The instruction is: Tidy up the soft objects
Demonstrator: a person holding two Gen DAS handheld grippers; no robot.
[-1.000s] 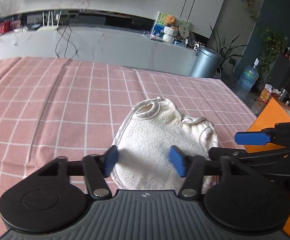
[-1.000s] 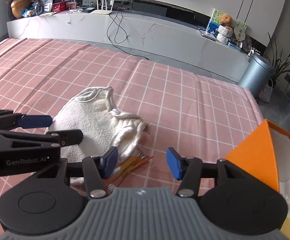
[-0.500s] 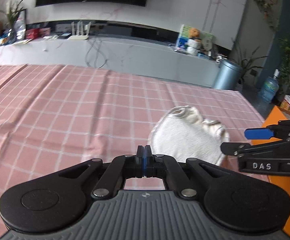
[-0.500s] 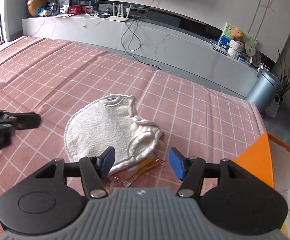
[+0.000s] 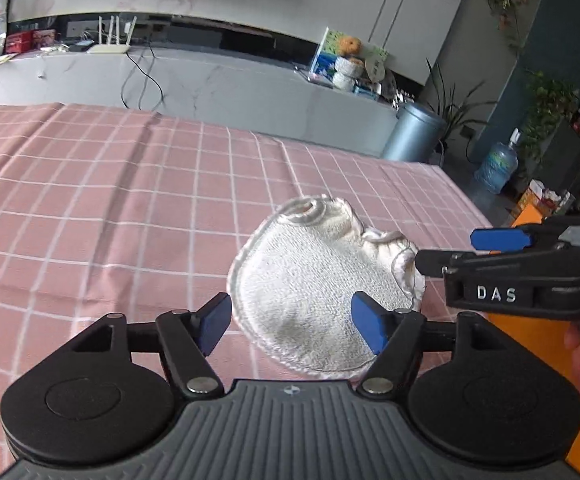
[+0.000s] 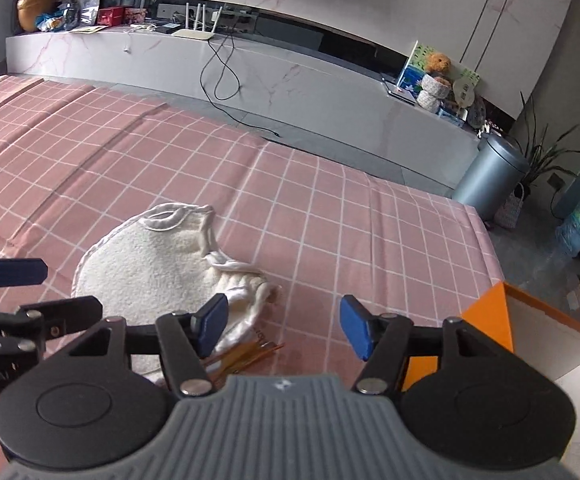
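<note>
A white terry bib lies flat on the pink checked cloth; it also shows in the right wrist view. Its right side is bunched into a crumpled strap. My left gripper is open and empty, hovering over the bib's near edge. My right gripper is open and empty, just right of the bunched strap; it also shows from the side in the left wrist view.
An orange box with a white inside stands at the cloth's right edge. Thin amber sticks lie by the bib's near corner. A grey bin and a low marble cabinet stand beyond the cloth.
My left gripper was open, shut half a second ago while drawn back left, and is open again over the bib. The right gripper stayed open and lifted slightly.
</note>
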